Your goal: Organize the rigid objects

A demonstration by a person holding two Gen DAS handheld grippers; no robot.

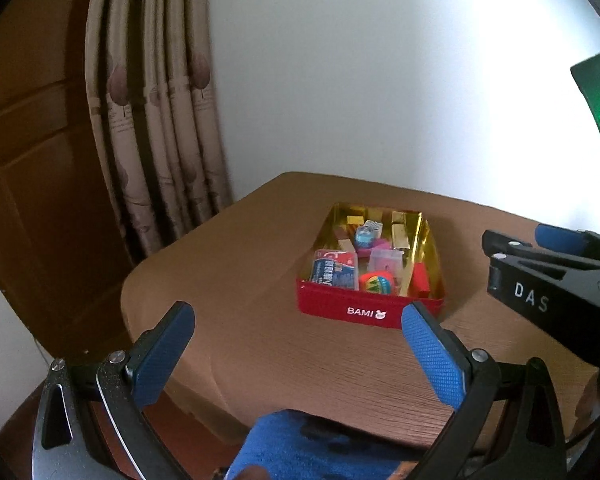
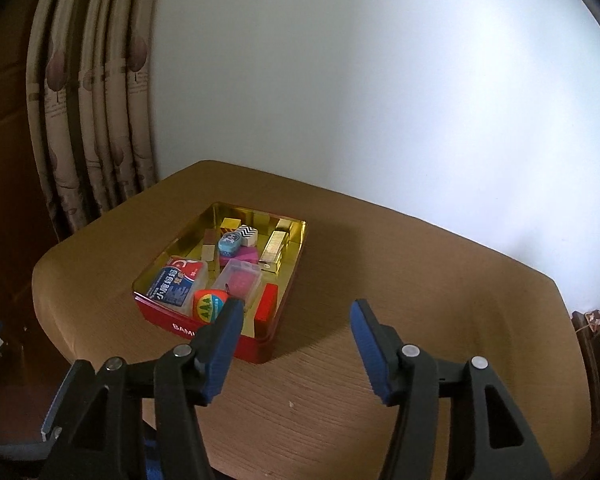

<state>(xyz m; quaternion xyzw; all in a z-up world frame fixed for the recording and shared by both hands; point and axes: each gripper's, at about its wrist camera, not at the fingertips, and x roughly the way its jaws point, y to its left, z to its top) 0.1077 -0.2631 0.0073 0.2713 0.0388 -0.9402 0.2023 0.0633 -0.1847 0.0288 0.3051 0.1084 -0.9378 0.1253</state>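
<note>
While both claws hang above the brown wood-grain table, nothing held in either. Left gripper: blue pads spread wide, gap empty. Right gripper: pads parted, gap empty, only bare table between.

Red rectangular tin with gold lining: ahead of both claws, just beyond the right claw's left pad, resting flat. Already inside: blue-and-white printed packet at the near left corner, round orange-and-green ball beside it, clear plastic case with a pink insert, flat red block against the near right wall, gold metallic bar further back, zigzag-patterned black-and-white cube, small blue oval tin. No loose items seen on the table outside the tin.

Risks, as judged: contents piled unevenly, so any further reach into the tin likely to knock the ball or topple a stacked piece. Light tin liable to slide if a pad catches its rim. Right gripper close beside the left in the left view; collision possible if both converge.
</note>
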